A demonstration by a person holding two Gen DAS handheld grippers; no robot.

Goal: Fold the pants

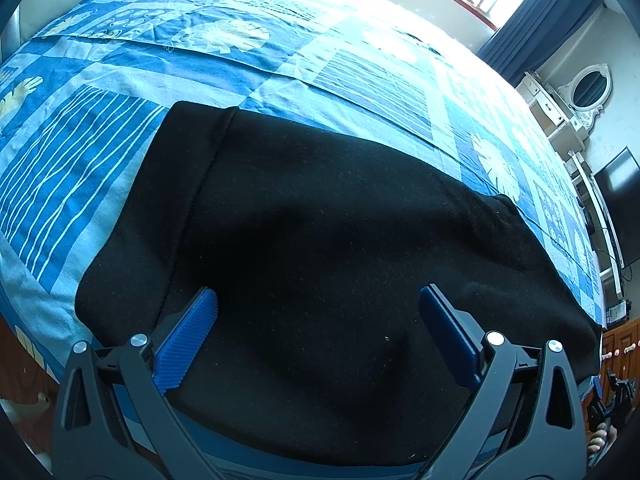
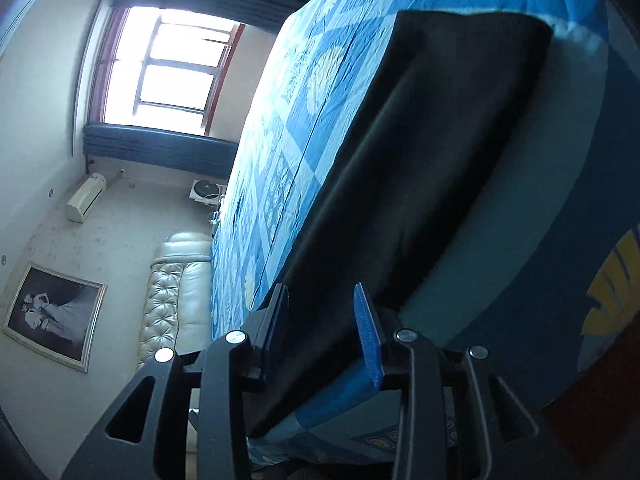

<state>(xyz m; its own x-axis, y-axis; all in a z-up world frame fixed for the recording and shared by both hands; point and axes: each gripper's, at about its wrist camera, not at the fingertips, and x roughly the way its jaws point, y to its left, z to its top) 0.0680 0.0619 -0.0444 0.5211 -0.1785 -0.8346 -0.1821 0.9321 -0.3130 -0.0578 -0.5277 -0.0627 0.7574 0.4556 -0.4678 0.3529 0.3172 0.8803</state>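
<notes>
Black pants (image 1: 320, 240) folded flat on the blue bedspread (image 1: 100, 168); left gripper (image 1: 318, 304) and right gripper (image 2: 320, 308) fingers spread, released above the near edge.

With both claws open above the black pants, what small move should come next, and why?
Probably lower the left claw onto the black pants and close it on the near edge. Its fingers stand wide apart over the cloth and hold nothing, and the right claw is also open with the cloth only between its fingers. The pants lie flat on the blue bedsheet, so another fold seems possible.
</notes>
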